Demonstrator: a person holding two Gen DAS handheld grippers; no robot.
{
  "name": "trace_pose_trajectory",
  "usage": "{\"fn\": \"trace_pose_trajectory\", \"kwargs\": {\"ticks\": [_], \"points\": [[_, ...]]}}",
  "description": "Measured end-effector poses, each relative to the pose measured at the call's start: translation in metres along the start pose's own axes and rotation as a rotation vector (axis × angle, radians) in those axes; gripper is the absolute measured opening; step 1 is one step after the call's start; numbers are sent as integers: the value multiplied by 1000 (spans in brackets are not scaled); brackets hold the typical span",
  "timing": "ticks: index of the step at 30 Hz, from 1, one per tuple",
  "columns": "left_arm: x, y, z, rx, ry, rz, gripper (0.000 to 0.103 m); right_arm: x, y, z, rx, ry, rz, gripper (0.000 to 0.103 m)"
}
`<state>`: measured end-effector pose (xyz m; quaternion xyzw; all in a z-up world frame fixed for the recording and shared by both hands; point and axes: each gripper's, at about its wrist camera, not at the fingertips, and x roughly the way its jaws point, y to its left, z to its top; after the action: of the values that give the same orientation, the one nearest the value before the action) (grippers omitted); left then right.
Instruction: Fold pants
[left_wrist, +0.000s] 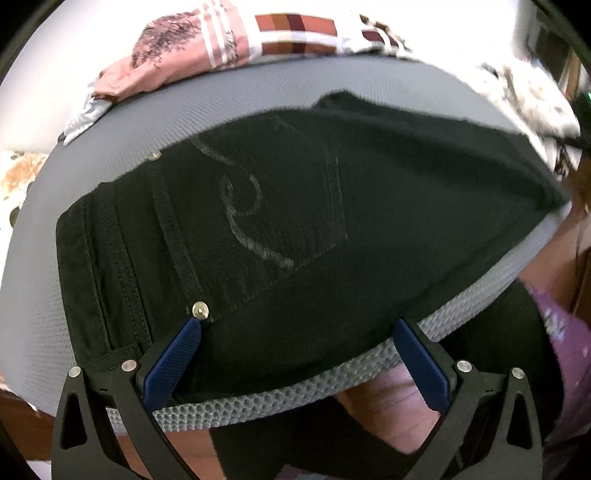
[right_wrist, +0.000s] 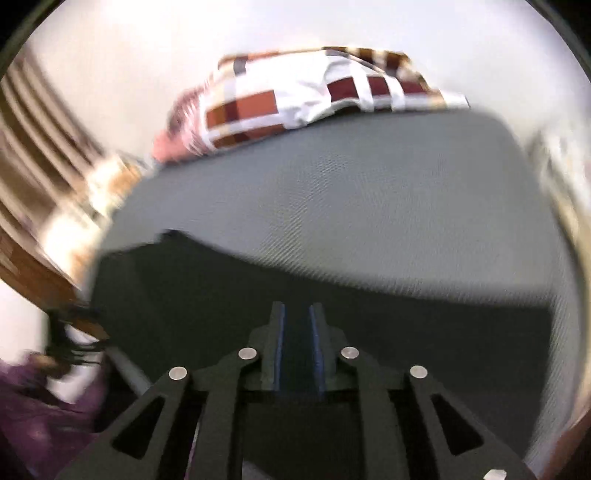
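Note:
Black jeans (left_wrist: 277, 221) lie on a grey mattress (left_wrist: 258, 92), waistband to the left, back pocket with pale stitching facing up. My left gripper (left_wrist: 295, 328) is open, its blue pads (left_wrist: 184, 350) spread over the near edge of the jeans by a silver rivet (left_wrist: 200, 308). In the right wrist view the jeans (right_wrist: 221, 288) are blurred. My right gripper (right_wrist: 297, 314) has its jaws nearly closed with dark fabric between the pads, gripping the jeans' near edge.
A pink and checkered blanket (left_wrist: 221, 40) lies at the mattress's far edge and shows in the right wrist view (right_wrist: 295, 99). The mattress's textured near edge (left_wrist: 277, 398) runs under my left gripper. A person in purple clothing (left_wrist: 569, 339) stands at right. A wooden frame (right_wrist: 33, 251) is left.

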<state>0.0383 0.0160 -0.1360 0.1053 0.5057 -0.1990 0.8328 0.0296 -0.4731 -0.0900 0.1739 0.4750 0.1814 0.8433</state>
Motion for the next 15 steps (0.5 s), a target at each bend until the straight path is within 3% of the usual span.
{"fn": "trace_pose_trajectory", "kwargs": {"ticks": [6,10,15], "points": [[-22,-1,9,-38,-81,-64,103,10,25,-102,184,23,131,15],[-28,-7,8,-44,-73,-81,103,47,44,-113,305,4,323,19],[-37,1,-4,-80,-72,-58,103,81,46,-98,383,-12,327,27]]}}
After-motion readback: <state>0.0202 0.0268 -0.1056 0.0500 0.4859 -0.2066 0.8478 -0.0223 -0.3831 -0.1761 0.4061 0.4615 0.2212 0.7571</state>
